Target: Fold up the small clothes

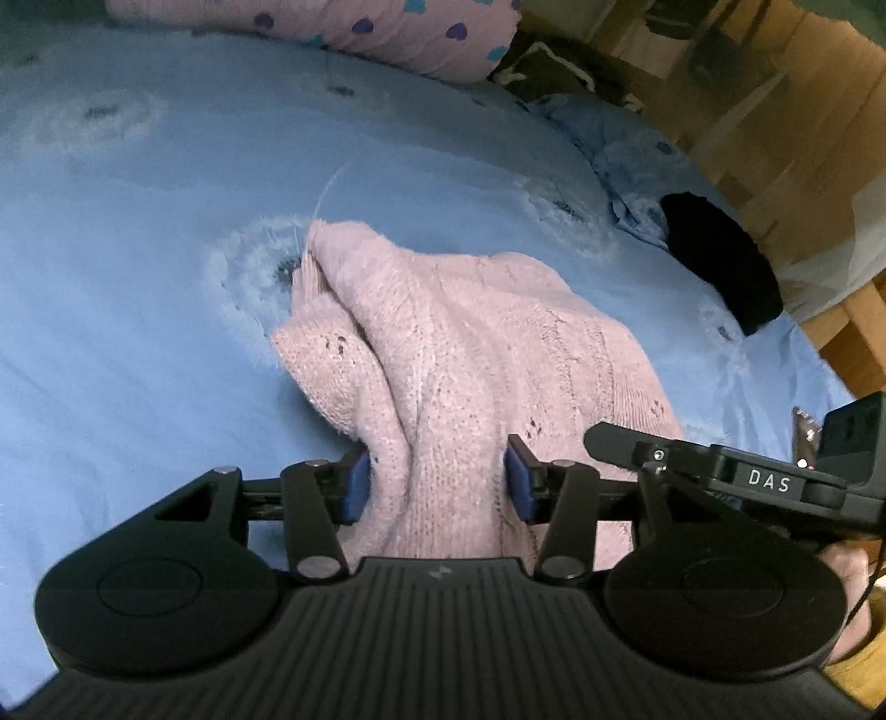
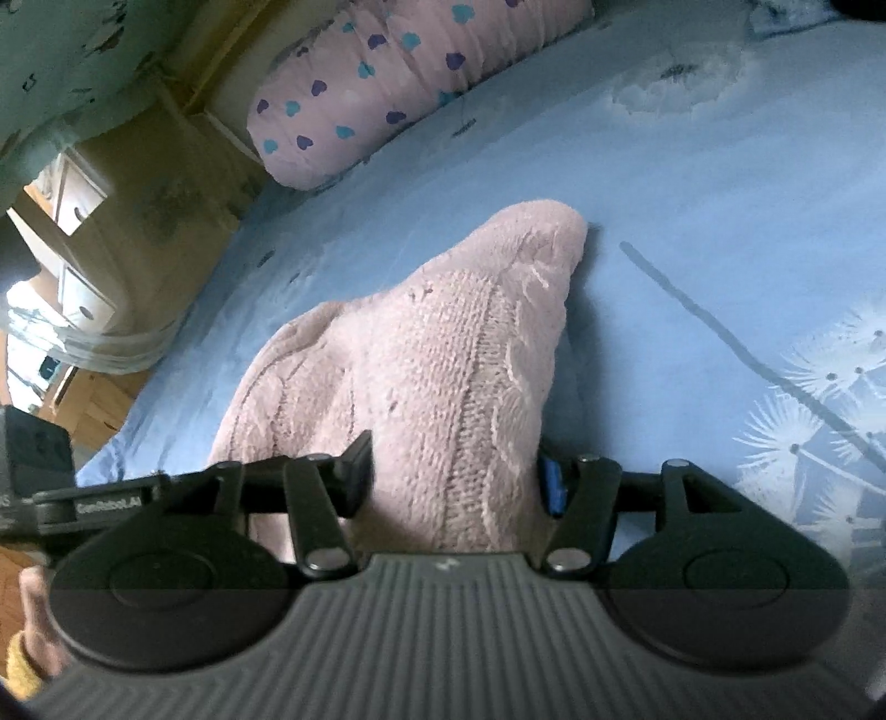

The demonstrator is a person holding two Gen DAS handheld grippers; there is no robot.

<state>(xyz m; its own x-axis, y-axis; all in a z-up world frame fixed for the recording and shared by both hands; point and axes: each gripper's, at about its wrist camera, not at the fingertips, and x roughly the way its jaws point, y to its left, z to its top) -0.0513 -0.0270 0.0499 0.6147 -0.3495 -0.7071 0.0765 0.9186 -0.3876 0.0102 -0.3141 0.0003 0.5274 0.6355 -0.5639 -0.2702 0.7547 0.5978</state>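
A pink knitted sweater [image 1: 470, 343] lies bunched on a blue bed sheet [image 1: 138, 266]. My left gripper [image 1: 440, 484] is shut on a thick fold of the sweater, its blue pads on either side of the knit. The other gripper's black body shows at the right edge of this view. In the right wrist view my right gripper [image 2: 457, 476] is shut on another fold of the same sweater [image 2: 432, 343], which rises to a peak in front of it. The sweater's near parts are hidden under both grippers.
A pink pillow with blue and purple hearts [image 1: 387, 27] [image 2: 398, 72] lies at the far end of the bed. A black garment [image 1: 720, 260] sits near the bed's right edge. Wooden floor and furniture [image 1: 775, 111] lie beyond. The sheet [image 2: 720, 221] carries dandelion prints.
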